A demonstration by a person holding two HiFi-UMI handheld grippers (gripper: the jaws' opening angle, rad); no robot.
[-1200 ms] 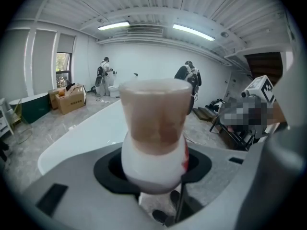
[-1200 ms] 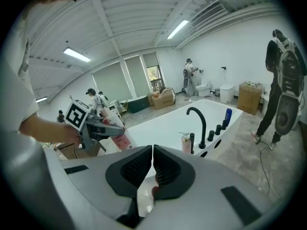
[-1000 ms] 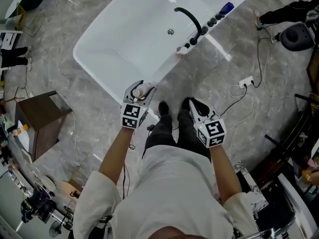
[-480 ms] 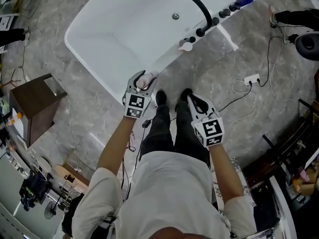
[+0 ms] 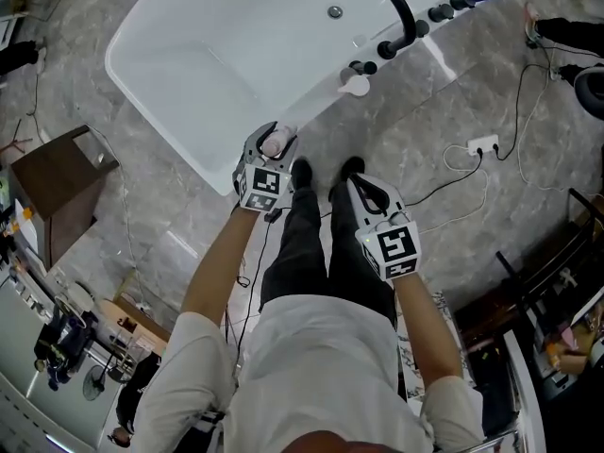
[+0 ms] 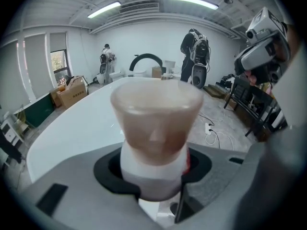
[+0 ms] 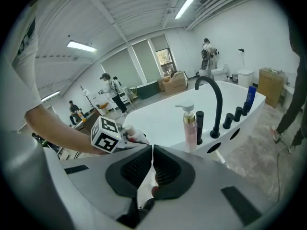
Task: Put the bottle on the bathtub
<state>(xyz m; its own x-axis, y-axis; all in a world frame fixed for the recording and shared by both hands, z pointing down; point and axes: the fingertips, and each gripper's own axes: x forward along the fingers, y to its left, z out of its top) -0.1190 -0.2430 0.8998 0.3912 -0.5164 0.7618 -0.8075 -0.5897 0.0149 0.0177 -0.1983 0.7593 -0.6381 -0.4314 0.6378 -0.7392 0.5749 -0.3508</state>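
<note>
- The white plastic bottle (image 5: 275,143) with a pinkish translucent wide end stands close to upright: its long axis is near vertical and the pink end faces up toward your head.
- It sits in your left claw (image 5: 271,136) at the near rim of the white rounded bathtub (image 5: 179,92), at the tub's 6 o'clock. I cannot tell whether it touches the rim.
- Your left claw grips the bottle's white body, with a jaw pressed on each side.
- Your left forearm stretches toward 12 o'clock, and the claw is tilted downward.
- Your right claw (image 5: 364,187) is closed and empty. It sits at 4 o'clock from the left claw and points to 11 o'clock above the grey marble floor (image 5: 160,215).
</note>
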